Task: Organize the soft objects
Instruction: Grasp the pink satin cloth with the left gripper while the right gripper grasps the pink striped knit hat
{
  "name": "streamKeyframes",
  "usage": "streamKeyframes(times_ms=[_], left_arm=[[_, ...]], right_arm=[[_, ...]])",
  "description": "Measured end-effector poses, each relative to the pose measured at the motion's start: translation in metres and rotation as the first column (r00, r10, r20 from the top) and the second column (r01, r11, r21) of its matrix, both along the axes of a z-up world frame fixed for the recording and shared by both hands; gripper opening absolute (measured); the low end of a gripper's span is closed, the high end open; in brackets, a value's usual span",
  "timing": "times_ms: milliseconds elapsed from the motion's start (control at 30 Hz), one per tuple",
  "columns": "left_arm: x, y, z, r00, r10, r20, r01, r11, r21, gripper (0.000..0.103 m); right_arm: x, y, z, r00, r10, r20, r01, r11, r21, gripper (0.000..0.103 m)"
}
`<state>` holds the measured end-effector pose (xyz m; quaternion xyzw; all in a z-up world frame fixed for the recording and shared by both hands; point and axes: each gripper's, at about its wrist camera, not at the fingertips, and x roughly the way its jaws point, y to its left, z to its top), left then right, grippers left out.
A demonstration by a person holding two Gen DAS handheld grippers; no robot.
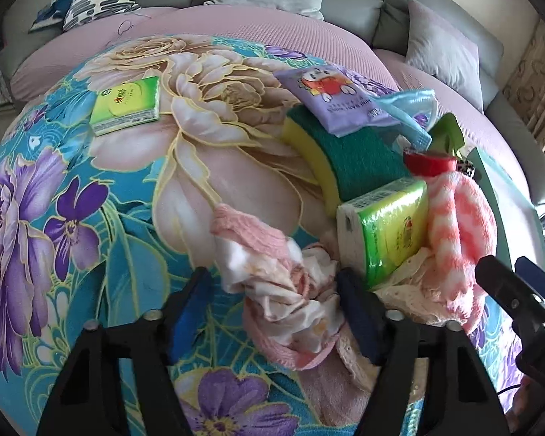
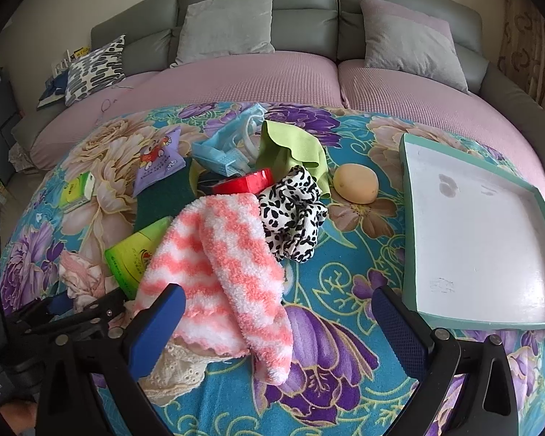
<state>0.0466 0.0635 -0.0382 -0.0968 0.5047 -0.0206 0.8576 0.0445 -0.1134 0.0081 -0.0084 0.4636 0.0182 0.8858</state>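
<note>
A crumpled pink-and-white cloth [image 1: 290, 290] lies between the wide-open fingers of my left gripper [image 1: 272, 301], not clamped. Behind it are a green tissue pack [image 1: 388, 229], a yellow-green sponge [image 1: 345, 160], a purple wipes pack [image 1: 330, 98] and fuzzy pink-striped socks [image 1: 457, 225]. In the right wrist view the striped socks [image 2: 225, 265] lie just ahead of my open right gripper [image 2: 279, 312], whose left finger overlaps them. A leopard-print scrunchie [image 2: 294, 210], red tape roll [image 2: 247, 183], green cloth [image 2: 290, 145] and blue mask [image 2: 229, 149] sit behind.
A white tray with a teal rim [image 2: 410, 218] lies to the right on the floral blanket. A potato [image 2: 356, 183] sits left of it. A second green tissue pack [image 1: 127, 105] lies apart at the left. A sofa with cushions [image 2: 229, 25] stands behind. Cream lace cloth [image 2: 174, 370] lies under the socks.
</note>
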Motion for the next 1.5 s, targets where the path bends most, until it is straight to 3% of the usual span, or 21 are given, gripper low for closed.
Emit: streamKeyframes(times_ms=[67,133,333,700,1000,1100,1167,1233,1500], left_arm=[[-0.002,-0.002,0.001,1.000,-0.009,0.007,0.009,1.000,-0.004,0.056],[-0.002,-0.004,0.001,1.000,-0.028,0.010,0.028,0.999,-0.035,0.040],[-0.002,-0.002,0.005,0.999,-0.037,0.023,0.039,0.997,-0.067,0.022],[-0.016,0.023,0.021,0.995,0.037,0.092,-0.032,0.998,-0.051,0.018],[-0.019,0.041,0.028,0.990,0.093,0.110,-0.089,0.995,-0.041,0.018],[-0.019,0.041,0.026,0.990,0.089,0.107,-0.084,0.995,-0.043,0.018],[-0.019,0.042,0.025,0.991,0.091,0.103,-0.086,0.995,-0.044,0.018],[-0.020,0.042,0.025,0.990,0.094,0.101,-0.090,0.995,-0.047,0.018],[-0.018,0.039,0.021,0.992,0.089,0.086,-0.086,0.995,-0.047,0.018]], right_arm=[[0.000,0.000,0.000,1.000,0.004,0.003,-0.004,1.000,0.004,0.103],[0.000,0.000,0.000,1.000,0.008,0.005,-0.008,1.000,0.008,0.103],[-0.002,0.004,0.002,0.999,0.031,0.015,-0.031,0.999,0.022,0.103],[-0.004,0.021,0.001,0.994,0.108,0.029,-0.110,0.990,0.086,0.103],[-0.002,0.039,-0.013,0.990,0.142,0.009,-0.143,0.989,0.046,0.103],[0.002,0.033,-0.014,0.991,0.134,0.011,-0.134,0.989,0.066,0.090],[0.002,0.029,-0.015,0.993,0.119,0.014,-0.119,0.991,0.054,0.086],[0.004,0.026,-0.016,0.993,0.119,0.015,-0.120,0.992,0.039,0.070],[0.005,0.033,-0.021,0.985,0.170,0.026,-0.170,0.985,0.018,0.038]])
